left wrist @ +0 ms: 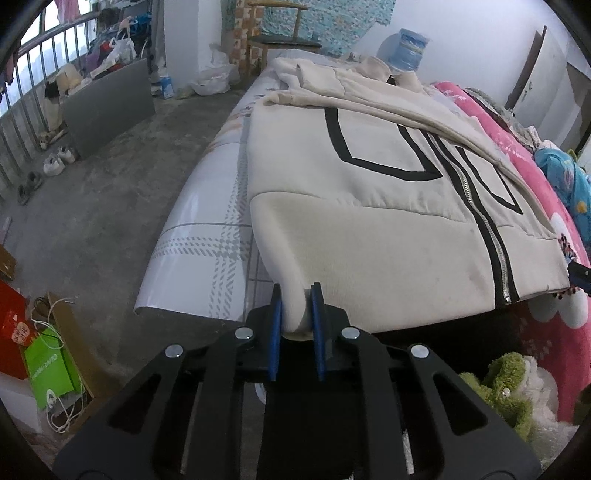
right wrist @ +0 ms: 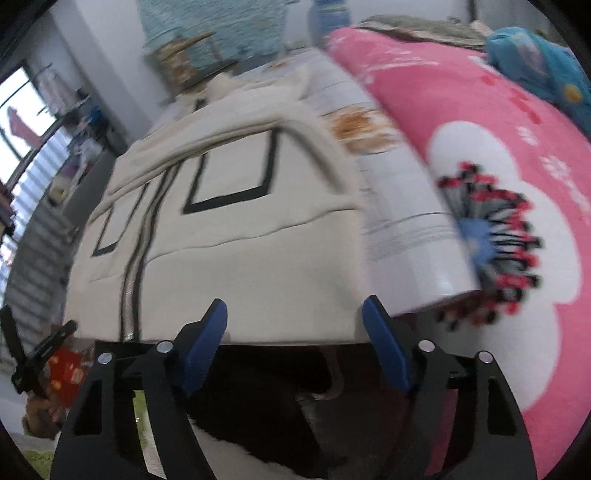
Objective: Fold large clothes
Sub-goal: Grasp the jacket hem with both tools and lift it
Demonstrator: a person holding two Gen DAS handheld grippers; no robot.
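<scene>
left gripper [left wrist: 296, 295]: clenched on the near hem corner of the cream zip-up jacket [left wrist: 369, 177] | right gripper [right wrist: 295, 310]: released, jaws apart over the hem, nothing between them (view blurred) | jacket: spread zipper-up on the bed [left wrist: 207, 206], pink blanket [right wrist: 480, 147] beside it

The zip-up jacket [left wrist: 369, 206] lies flat on the table [left wrist: 199, 236], its hem at the near edge; a sleeve [left wrist: 424, 114] lies folded across its upper part; the blanket [left wrist: 517, 155] lies right of the jacket; the water jug [left wrist: 408, 50] and the chair [left wrist: 280, 33] stand behind the table; shoes [left wrist: 59, 160] sit on the floor to the left.
</scene>
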